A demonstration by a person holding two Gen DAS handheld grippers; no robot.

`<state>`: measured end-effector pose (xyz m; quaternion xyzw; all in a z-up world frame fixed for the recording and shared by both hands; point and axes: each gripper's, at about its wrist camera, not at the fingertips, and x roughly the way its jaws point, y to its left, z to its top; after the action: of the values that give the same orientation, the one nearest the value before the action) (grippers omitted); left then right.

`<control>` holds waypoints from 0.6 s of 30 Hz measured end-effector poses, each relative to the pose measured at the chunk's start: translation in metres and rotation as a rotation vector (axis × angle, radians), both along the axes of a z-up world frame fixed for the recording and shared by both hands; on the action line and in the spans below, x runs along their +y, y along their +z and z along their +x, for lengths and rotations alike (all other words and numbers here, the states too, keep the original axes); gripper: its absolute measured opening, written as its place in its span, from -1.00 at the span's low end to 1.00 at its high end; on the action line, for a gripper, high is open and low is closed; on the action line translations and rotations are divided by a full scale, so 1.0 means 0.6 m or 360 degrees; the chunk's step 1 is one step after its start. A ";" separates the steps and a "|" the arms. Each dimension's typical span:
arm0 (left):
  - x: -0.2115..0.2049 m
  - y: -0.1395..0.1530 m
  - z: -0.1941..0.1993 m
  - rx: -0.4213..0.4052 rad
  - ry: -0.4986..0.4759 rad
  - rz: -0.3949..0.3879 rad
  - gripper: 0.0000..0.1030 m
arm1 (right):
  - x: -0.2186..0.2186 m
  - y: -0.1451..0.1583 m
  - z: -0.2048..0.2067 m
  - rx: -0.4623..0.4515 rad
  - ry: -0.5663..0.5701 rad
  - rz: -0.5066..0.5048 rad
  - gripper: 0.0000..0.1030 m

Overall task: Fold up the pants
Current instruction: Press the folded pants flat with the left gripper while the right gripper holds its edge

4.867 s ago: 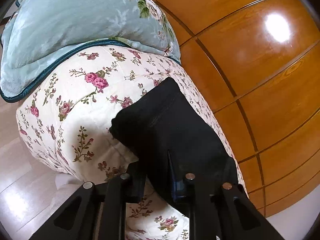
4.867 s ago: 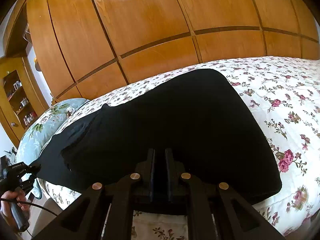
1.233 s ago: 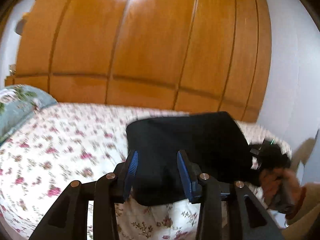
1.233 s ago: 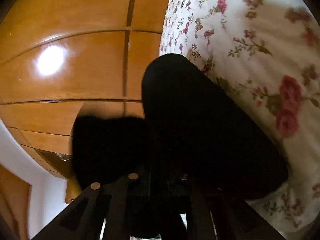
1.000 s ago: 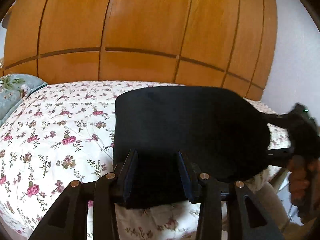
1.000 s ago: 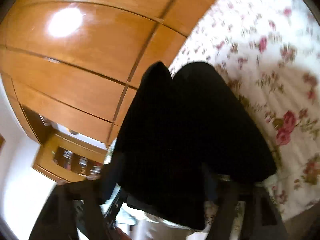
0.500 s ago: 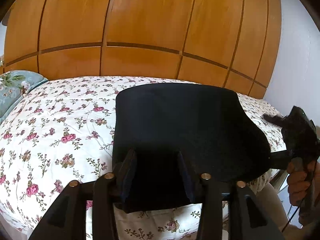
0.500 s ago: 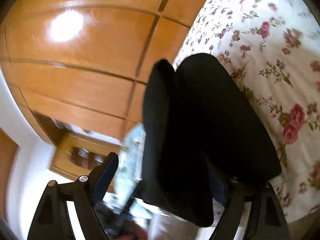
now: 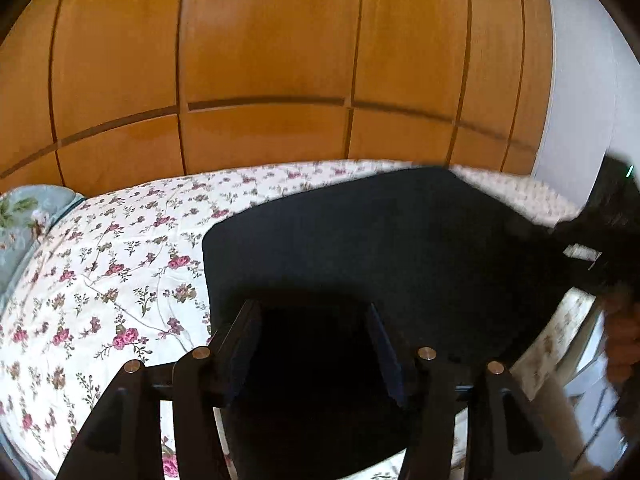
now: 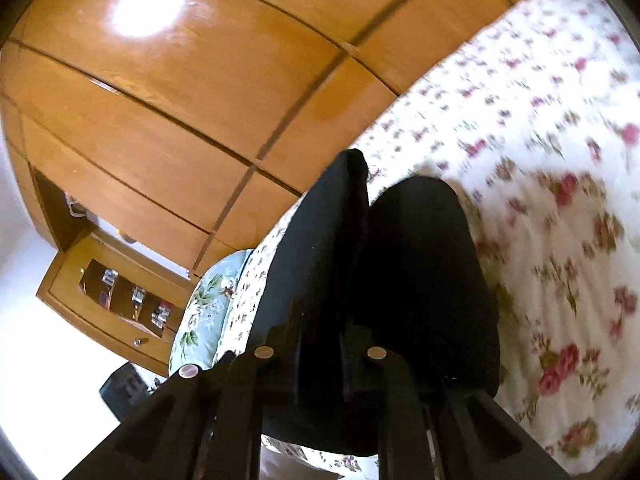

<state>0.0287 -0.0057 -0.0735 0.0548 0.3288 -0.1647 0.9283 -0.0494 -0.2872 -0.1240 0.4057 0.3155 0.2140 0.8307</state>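
Pants (image 9: 380,248), black ones, are lying folded into a flat wide slab on the flowery bedspread (image 9: 112,264), sitting toward the bed's near edge and its right end as the left wrist camera sees it. The left gripper (image 9: 316,320) is hovering right over the near edge of the fabric with its jaws standing well apart, not pinching anything. Its fingers (image 9: 244,332) are looking pretty dark against the black cloth, so I can't tell if the tips are actually touching it.

Over on the right side, the right gripper (image 10: 320,336) is looking along the pants (image 10: 420,280) from the end, and its jaws are sitting close together with a layer of the black fabric rising up between them, so it's clamped on the cloth. That bit of fabric is standing up as a raised flap next to the flatter folded part. From the left camera the right gripper (image 9: 600,232) is showing up blurry at the right edge.

A light blue floral pillow (image 9: 24,220) is sitting at the far left end of the bed, and orange wooden wardrobe doors (image 9: 260,60) are filling the background behind it.
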 end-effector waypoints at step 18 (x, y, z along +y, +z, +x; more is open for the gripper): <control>0.023 -0.039 -0.031 0.0033 0.0013 -0.0040 0.12 | 0.028 0.031 -0.081 0.0014 -0.0192 -0.0506 -0.31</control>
<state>0.0104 0.0079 -0.0968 0.0402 0.3365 -0.1655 0.9261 -0.0983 -0.2702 -0.1056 0.2884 0.3242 0.1094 0.8943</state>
